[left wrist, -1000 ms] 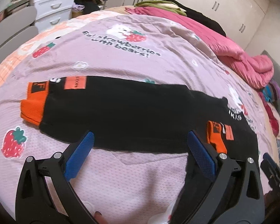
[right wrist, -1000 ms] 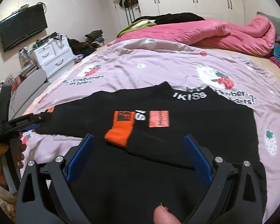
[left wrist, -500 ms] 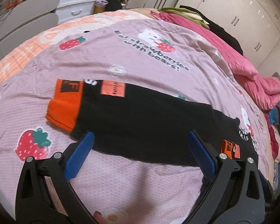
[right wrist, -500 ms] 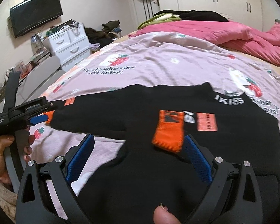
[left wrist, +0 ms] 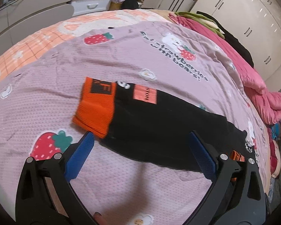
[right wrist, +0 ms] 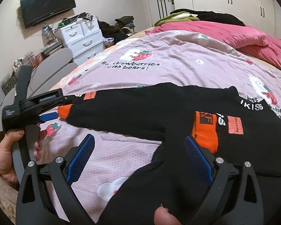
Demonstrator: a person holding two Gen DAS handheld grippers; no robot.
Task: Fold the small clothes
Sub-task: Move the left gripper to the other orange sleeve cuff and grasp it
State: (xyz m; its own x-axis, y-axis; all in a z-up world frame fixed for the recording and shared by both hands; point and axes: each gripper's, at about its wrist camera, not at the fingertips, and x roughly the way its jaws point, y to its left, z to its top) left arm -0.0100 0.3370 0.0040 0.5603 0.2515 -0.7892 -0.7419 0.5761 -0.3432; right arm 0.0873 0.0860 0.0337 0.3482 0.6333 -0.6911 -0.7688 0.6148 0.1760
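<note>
Left tongs [left wrist: 140, 157], released and empty, now advanced to the orange cuff [left wrist: 95, 110] of the sweater [right wrist: 159, 110] sleeve outstretched toward the bed's left edge; right tongs [right wrist: 138, 155] released over the hem; other sleeve already folded in; cuff grasp judged next.

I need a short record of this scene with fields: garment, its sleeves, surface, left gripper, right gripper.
garment: black sweater with orange cuffs, lying flat
sleeves: one folded across the body, cuff on top; other stretched out, cuff on the bedspread
surface: pink strawberry bedspread
left gripper: open, at the stretched-out cuff, holding nothing
right gripper: open, over the sweater, holding nothing
</note>
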